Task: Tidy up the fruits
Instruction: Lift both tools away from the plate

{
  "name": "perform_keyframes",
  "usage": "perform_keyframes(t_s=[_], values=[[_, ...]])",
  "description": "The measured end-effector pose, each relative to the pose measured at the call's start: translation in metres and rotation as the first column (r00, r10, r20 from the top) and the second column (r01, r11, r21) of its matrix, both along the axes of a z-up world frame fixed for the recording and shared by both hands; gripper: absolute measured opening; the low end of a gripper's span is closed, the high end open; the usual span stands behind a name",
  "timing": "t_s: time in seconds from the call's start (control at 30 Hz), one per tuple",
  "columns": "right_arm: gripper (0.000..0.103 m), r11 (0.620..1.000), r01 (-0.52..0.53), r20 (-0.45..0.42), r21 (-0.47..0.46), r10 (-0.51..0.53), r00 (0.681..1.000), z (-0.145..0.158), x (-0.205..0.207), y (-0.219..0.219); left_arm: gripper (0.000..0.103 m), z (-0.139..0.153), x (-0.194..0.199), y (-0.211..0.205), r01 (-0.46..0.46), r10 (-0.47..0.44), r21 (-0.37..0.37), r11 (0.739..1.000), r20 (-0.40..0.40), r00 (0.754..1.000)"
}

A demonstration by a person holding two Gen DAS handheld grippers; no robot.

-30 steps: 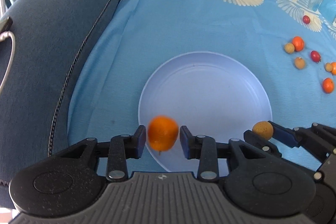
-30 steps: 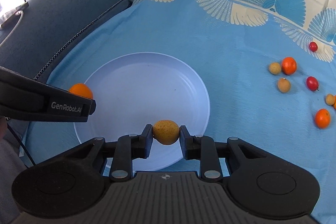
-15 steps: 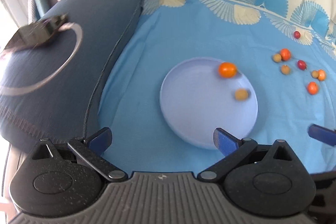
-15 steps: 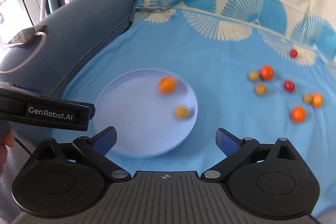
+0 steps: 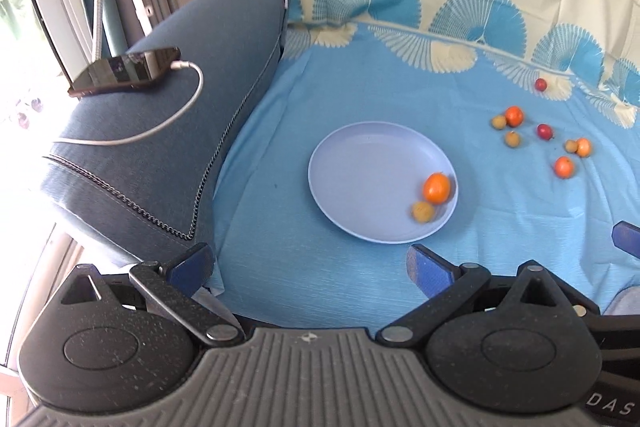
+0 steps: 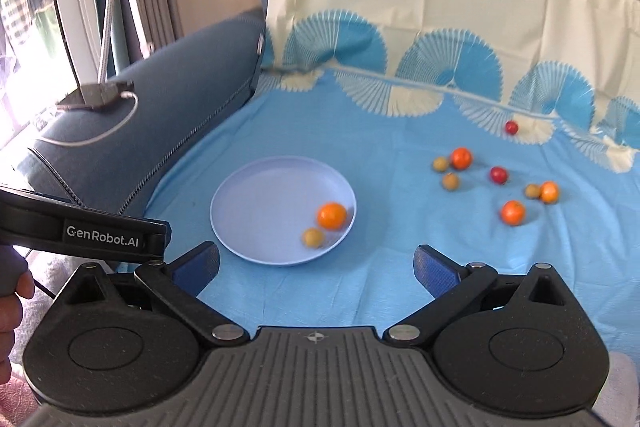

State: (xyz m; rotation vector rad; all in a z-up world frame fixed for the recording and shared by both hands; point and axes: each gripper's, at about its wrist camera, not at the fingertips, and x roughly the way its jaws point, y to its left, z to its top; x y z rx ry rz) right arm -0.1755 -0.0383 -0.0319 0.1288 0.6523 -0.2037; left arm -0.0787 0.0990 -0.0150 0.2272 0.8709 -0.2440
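A pale blue plate [image 5: 360,163] [image 6: 256,203] lies on the blue cloth. An orange fruit [image 5: 437,187] [image 6: 331,215] and a small tan fruit [image 5: 423,212] [image 6: 312,237] rest near its right rim. Several loose orange, tan and red fruits [image 5: 564,167] [image 6: 512,212] lie on the cloth to the right. My left gripper [image 5: 310,265] is open and empty, held back in front of the plate. My right gripper [image 6: 316,265] is open and empty, also held back from the plate. The left gripper's body [image 6: 100,235] shows at the left of the right wrist view.
A dark blue sofa arm [image 5: 160,147] rises left of the cloth, with a phone [image 5: 124,71] and its white cable on top. The cream and blue cloth drapes up the sofa back [image 6: 440,7]. A window is at far left.
Both grippers have opened and let the orange fruit and the tan fruit go onto the plate. Both have pulled back and up. The fruits have rolled to the plate's right rim.
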Motion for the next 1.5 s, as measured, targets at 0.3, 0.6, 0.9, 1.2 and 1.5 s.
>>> perform_keyframes(t_s=[0.3, 0.6, 0.9, 1.2, 1.5], values=[[0.102, 1.0, 0.026, 0.066, -0.009, -0.025, 0.998, 0.016, -0.027, 0.002, 0.103, 0.014, -0.023, 0.001, 0.007, -0.007, -0.013, 1.0, 0.041, 0.999], [0.102, 1.0, 0.015, 0.087, -0.019, -0.014, 0.996, 0.021, -0.035, 0.009, 0.103, 0.02, -0.03, 0.008, 0.003, -0.002, -0.025, 1.0, 0.059, 0.998], [0.102, 1.0, 0.007, 0.067, -0.019, -0.006, 0.998, 0.019, -0.031, 0.011, 0.103, 0.02, -0.027, 0.011, 0.009, -0.007, -0.039, 0.999, 0.062, 0.998], [0.102, 1.0, 0.016, 0.059, 0.001, -0.016, 0.998, 0.012, -0.027, 0.003, 0.103, 0.011, -0.019, 0.002, 0.017, -0.016, -0.024, 1.0, 0.027, 0.999], [0.102, 0.989, 0.132, 0.038, 0.06, -0.134, 0.99, -0.01, -0.022, -0.036, 0.103, 0.0, 0.013, -0.032, 0.036, -0.038, -0.026, 0.999, -0.061, 0.997]])
